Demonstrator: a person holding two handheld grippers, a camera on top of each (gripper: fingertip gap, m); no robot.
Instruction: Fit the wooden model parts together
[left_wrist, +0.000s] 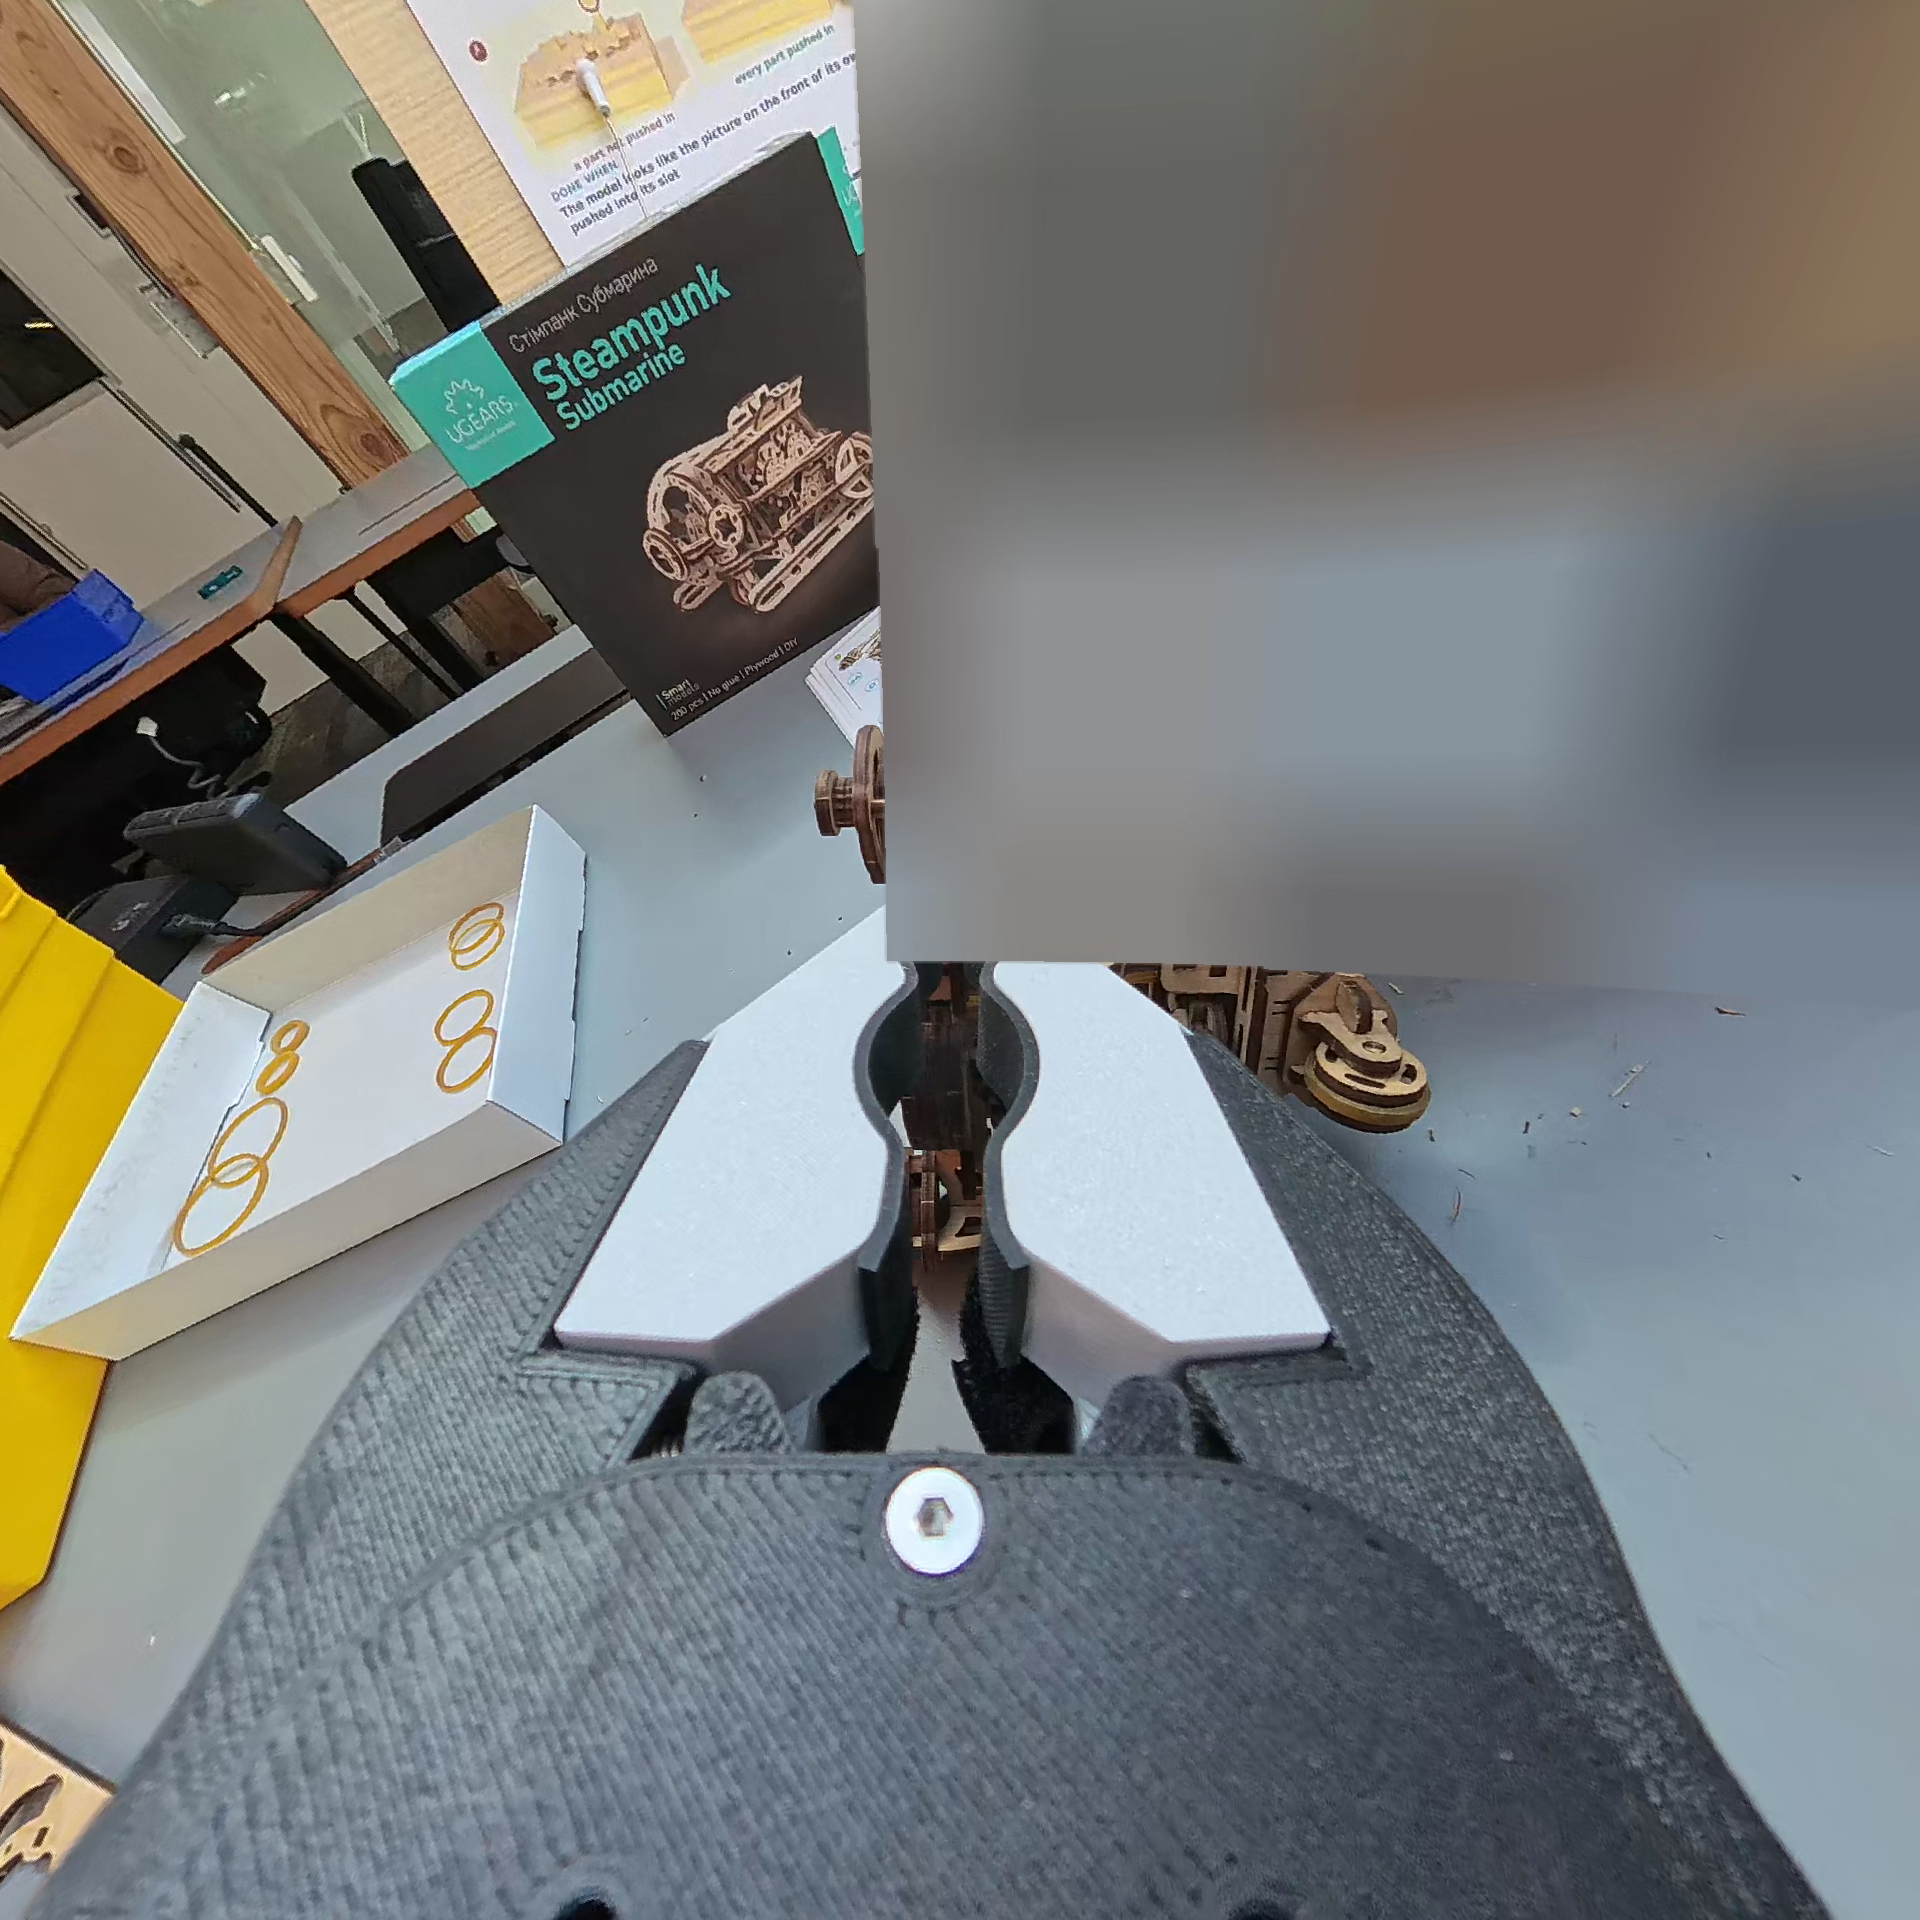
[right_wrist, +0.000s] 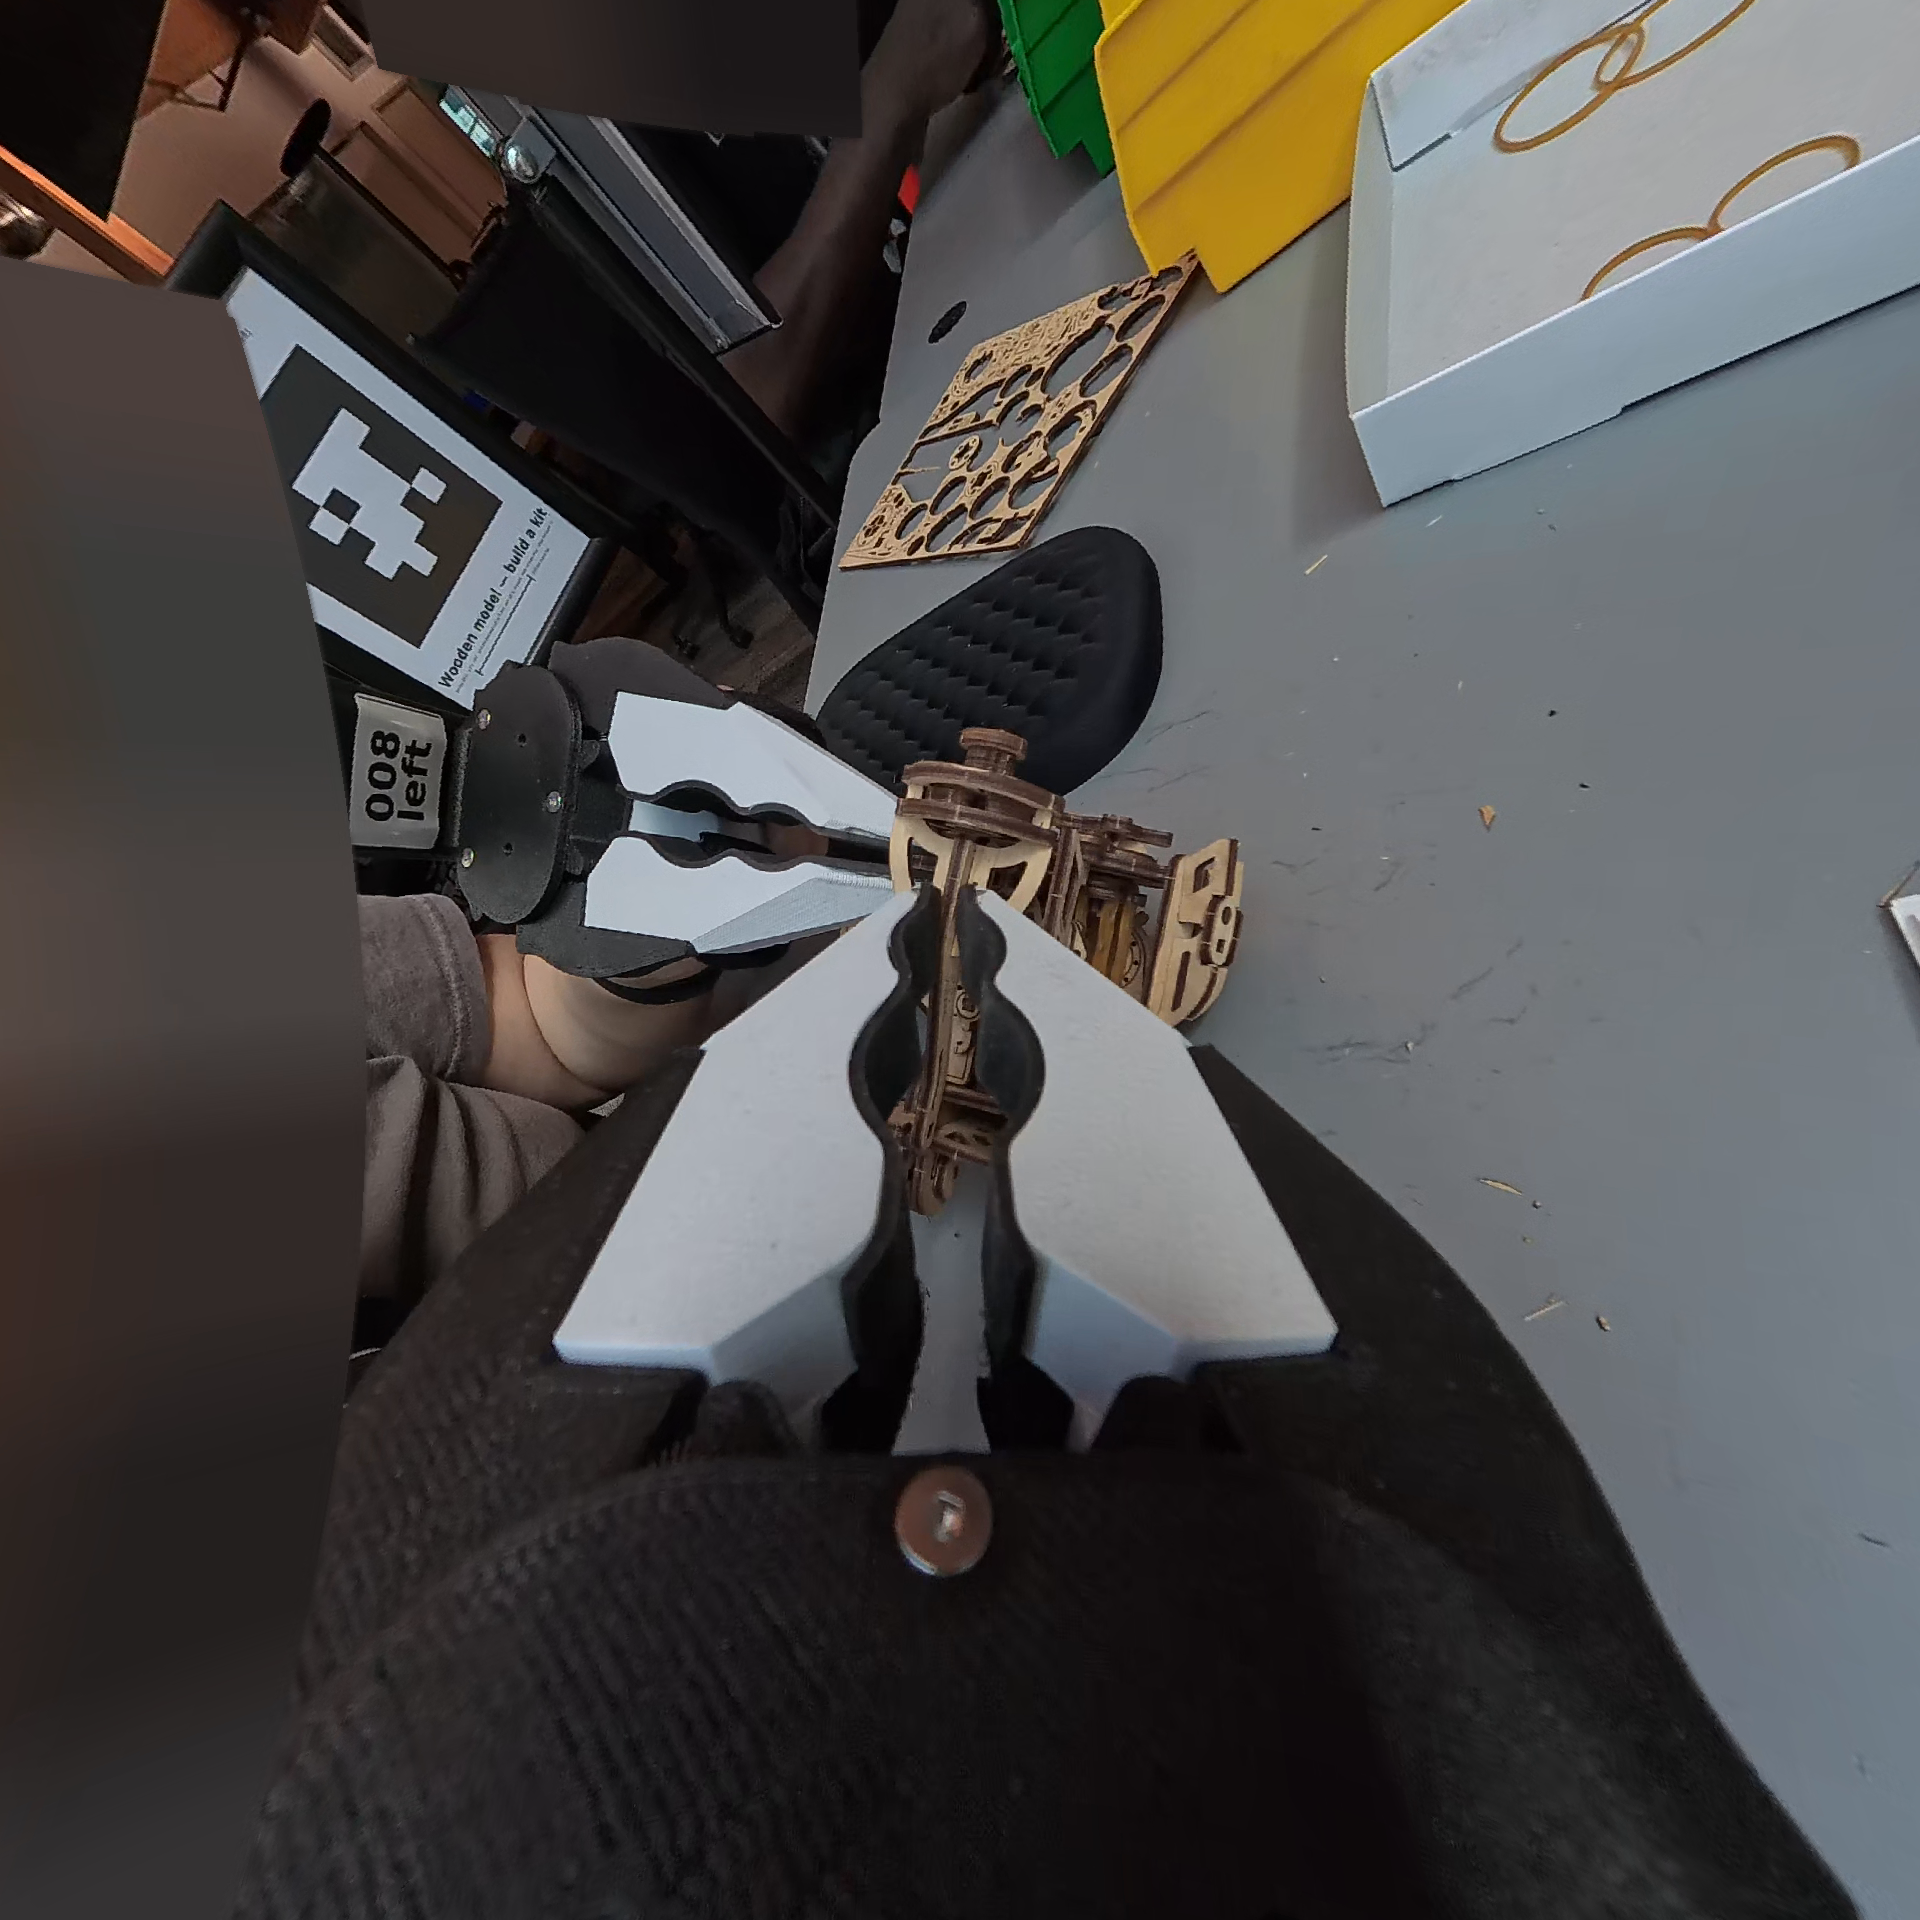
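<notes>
The pale, laser-cut plywood model (right_wrist: 1081, 883), layered with slotted frames and gears, stands near the grey table's (right_wrist: 1558, 831) edge; the right gripper (right_wrist: 943, 904) and left gripper (right_wrist: 883, 842) each clamp a thin wooden part of it.

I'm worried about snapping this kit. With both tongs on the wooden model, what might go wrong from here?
1. Both the right tongs and the left tongs pinch thin plywood parts of the wooden model; any twist between them could crack a part.
2. The model sits near the edge of the grey table, so a slip might knock it off.
3. The white tray of rubber bands is near enough to bump.
</notes>
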